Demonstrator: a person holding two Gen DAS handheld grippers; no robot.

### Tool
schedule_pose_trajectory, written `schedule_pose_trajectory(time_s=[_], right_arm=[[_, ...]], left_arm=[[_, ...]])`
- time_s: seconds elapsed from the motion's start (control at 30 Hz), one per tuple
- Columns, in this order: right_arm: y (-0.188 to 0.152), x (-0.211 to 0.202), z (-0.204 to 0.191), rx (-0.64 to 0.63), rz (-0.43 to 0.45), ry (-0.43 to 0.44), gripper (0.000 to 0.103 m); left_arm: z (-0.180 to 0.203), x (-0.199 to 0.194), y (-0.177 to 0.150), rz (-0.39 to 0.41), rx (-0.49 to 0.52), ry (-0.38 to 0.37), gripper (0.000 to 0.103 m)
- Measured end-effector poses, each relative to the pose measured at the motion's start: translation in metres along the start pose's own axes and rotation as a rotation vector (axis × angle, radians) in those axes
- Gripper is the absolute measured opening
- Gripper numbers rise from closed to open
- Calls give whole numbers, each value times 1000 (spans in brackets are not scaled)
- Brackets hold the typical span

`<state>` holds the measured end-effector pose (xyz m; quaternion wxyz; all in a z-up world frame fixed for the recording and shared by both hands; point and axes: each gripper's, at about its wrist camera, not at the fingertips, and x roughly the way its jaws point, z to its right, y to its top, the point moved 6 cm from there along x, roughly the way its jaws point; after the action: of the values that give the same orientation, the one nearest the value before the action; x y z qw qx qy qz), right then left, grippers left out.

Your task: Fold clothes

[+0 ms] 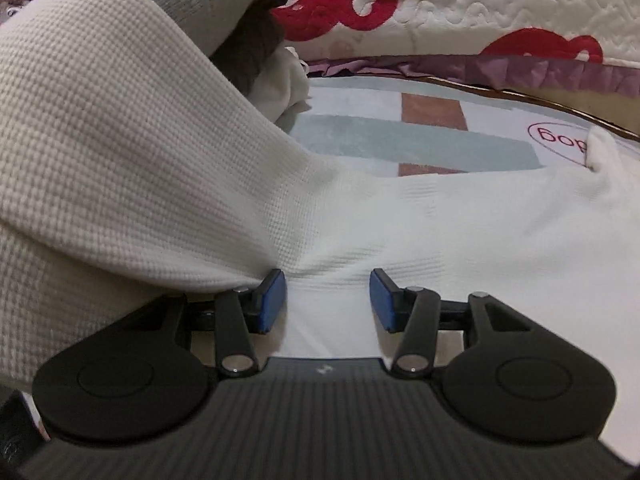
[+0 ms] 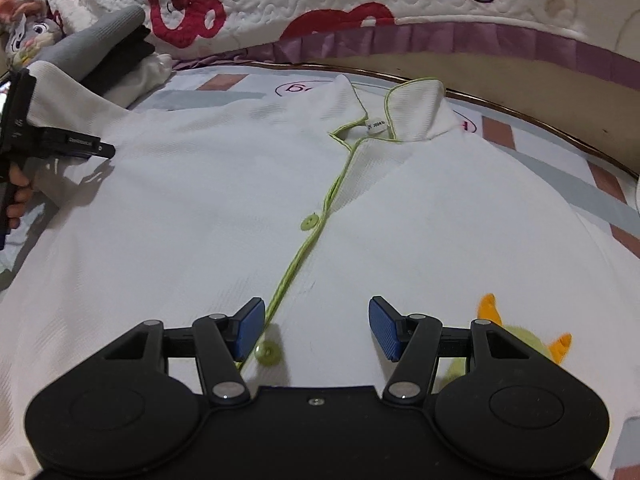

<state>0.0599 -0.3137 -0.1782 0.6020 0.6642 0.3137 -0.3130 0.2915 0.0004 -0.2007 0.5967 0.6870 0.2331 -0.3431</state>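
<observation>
A white waffle-knit shirt [image 2: 224,208] with green piping and green buttons [image 2: 309,223] lies face up on a striped mat, collar [image 2: 416,112] at the far side. My right gripper [image 2: 316,328] hovers open over the lower placket, one button by its left pad. In the left wrist view, my left gripper [image 1: 328,300] sits low on the shirt's left shoulder area [image 1: 440,232], its blue pads apart with flat cloth under the gap. The raised sleeve [image 1: 100,140] drapes over its left finger [image 1: 274,300]. The right wrist view shows the left gripper [image 2: 105,149] at the far left, held by a hand.
A pile of folded grey, dark and white clothes [image 2: 116,52] sits at the back left. A quilt with red bears [image 2: 280,0] and a purple frill runs behind the striped mat [image 1: 400,140]. A plush toy [image 2: 28,36] sits far left, a yellow-green one [image 2: 520,336] beside my right gripper.
</observation>
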Motion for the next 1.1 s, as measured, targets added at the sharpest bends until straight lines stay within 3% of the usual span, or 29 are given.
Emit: schedule_pose_trajectory(time_s=[0.17, 0.3, 0.37, 0.43, 0.5, 0.6, 0.7, 0.83, 1.0, 1.03, 1.1], right_arm=[[-14, -24, 6, 23, 12, 17, 63], [-31, -44, 21, 184, 2, 92, 63], [-40, -53, 20, 268, -17, 181, 63], [-53, -58, 8, 344, -88, 335, 63], [-66, -65, -8, 369, -178, 471, 63], [-80, -78, -19, 340, -246, 516, 63], [-89, -90, -20, 275, -259, 510, 63], [-101, -115, -12, 203, -218, 456, 34], [-116, -160, 10, 154, -135, 373, 34], [-122, -166, 20, 162, -130, 346, 34], [-135, -180, 38, 180, -120, 291, 38]], left_arm=[[4, -14, 0, -38, -9, -25, 48], [13, -60, -16, -60, -5, -158, 51], [14, -83, -30, -105, -27, -233, 51], [9, -109, -45, -156, -34, -304, 51], [6, -139, -62, -204, 24, -351, 52], [-1, -178, -91, -288, 83, -394, 52], [-10, -207, -118, -401, 58, -470, 53], [-10, -240, -145, -479, 81, -557, 57], [10, -268, -164, -449, 305, -514, 71], [15, -268, -164, -448, 320, -508, 79], [22, -264, -166, -456, 320, -509, 85]])
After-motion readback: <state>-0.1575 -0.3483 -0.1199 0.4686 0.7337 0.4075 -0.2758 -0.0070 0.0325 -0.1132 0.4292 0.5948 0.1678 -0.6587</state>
